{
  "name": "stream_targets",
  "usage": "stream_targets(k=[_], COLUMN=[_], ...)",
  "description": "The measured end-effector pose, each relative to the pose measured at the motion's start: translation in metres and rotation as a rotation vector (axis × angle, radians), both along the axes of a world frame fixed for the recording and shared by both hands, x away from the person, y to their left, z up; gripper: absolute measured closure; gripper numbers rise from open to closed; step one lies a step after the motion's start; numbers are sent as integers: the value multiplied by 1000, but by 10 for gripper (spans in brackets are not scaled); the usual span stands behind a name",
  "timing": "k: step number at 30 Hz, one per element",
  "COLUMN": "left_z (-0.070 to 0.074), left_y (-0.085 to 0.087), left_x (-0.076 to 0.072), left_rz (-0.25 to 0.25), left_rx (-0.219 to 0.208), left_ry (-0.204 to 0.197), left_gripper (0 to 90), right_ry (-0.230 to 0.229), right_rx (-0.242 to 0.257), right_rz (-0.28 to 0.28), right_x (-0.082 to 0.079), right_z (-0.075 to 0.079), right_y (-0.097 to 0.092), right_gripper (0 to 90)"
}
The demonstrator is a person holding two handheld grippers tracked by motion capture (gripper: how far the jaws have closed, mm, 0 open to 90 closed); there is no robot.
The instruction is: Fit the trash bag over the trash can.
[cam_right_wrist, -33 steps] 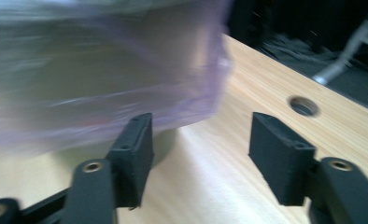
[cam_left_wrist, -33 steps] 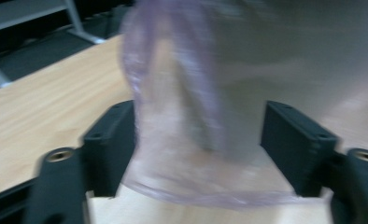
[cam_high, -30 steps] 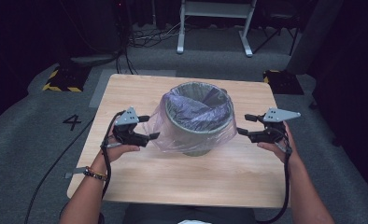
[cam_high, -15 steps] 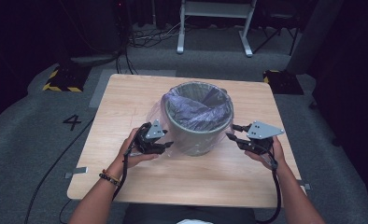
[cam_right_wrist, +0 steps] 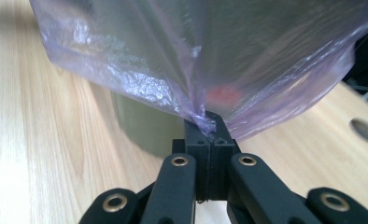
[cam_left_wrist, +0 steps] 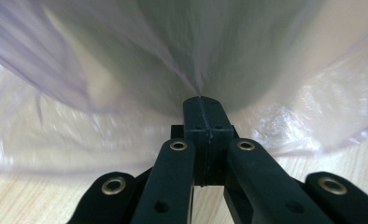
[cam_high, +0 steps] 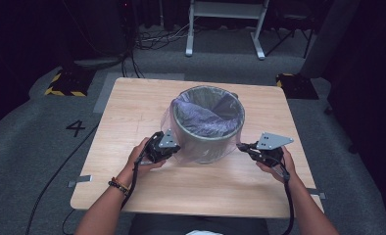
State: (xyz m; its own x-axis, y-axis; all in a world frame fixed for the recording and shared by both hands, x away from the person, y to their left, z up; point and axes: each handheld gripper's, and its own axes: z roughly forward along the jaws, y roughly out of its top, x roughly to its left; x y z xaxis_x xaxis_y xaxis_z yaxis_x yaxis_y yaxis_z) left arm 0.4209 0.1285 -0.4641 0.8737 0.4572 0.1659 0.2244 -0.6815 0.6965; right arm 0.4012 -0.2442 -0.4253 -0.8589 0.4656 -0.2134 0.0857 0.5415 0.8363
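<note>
A grey round bin (cam_high: 208, 142) stands upright in the middle of the wooden table (cam_high: 132, 105). A thin purple plastic bag (cam_high: 201, 115) lines it and is folded down over its outside wall. My left gripper (cam_high: 167, 148) is low at the bin's left side, shut on the bag's edge (cam_left_wrist: 198, 91). At the bin's right side my right gripper (cam_high: 242, 146) is likewise shut, pinching a bunched bit of the bag (cam_right_wrist: 201, 119). Through the film in the right gripper view, the bin's grey wall (cam_right_wrist: 145, 126) shows close ahead.
A white metal frame (cam_high: 225, 24) and cables lie on the floor beyond the table. Yellow-black striped blocks (cam_high: 63, 83) sit at the far left corner. A round hole (cam_right_wrist: 365, 130) in the tabletop shows in the right gripper view.
Both grippers moved down along the bin's sides toward the table, dragging the bag's edge lower over the outside of the bin. Both stayed shut on the plastic.
</note>
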Motion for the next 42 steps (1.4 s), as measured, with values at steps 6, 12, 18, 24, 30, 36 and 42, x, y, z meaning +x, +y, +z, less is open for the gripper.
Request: stream_targets(k=[6,12,18,24,30,36,42], left_z=[-10,-18,-21,-24,-17,-19,-24], left_y=[-2,-2,-1,-1,7,13,15], left_x=[4,7,9,11,5,-3,1], left_rz=[2,3,5,15,30,15,32], left_rx=[25,43,47,53,3,4,-6], left_ry=[30,49,65,85,60,56,79], left_gripper=[900,900,900,900,804,900,900], right_ry=[71,134,173,221,210,237,273], right_rx=[-46,-73,-59,-97,-64,-77,-94], right_rz=[-14,-40,-56,-64,-66,-88,-89], right_x=[9,20,28,34,31,34,37], right_z=[-21,-37,-42,-51,-46,-50,-54], right_y=[1,-3,-7,-3,-4,-7,-6], right_gripper=[900,900,900,900,900,900,900])
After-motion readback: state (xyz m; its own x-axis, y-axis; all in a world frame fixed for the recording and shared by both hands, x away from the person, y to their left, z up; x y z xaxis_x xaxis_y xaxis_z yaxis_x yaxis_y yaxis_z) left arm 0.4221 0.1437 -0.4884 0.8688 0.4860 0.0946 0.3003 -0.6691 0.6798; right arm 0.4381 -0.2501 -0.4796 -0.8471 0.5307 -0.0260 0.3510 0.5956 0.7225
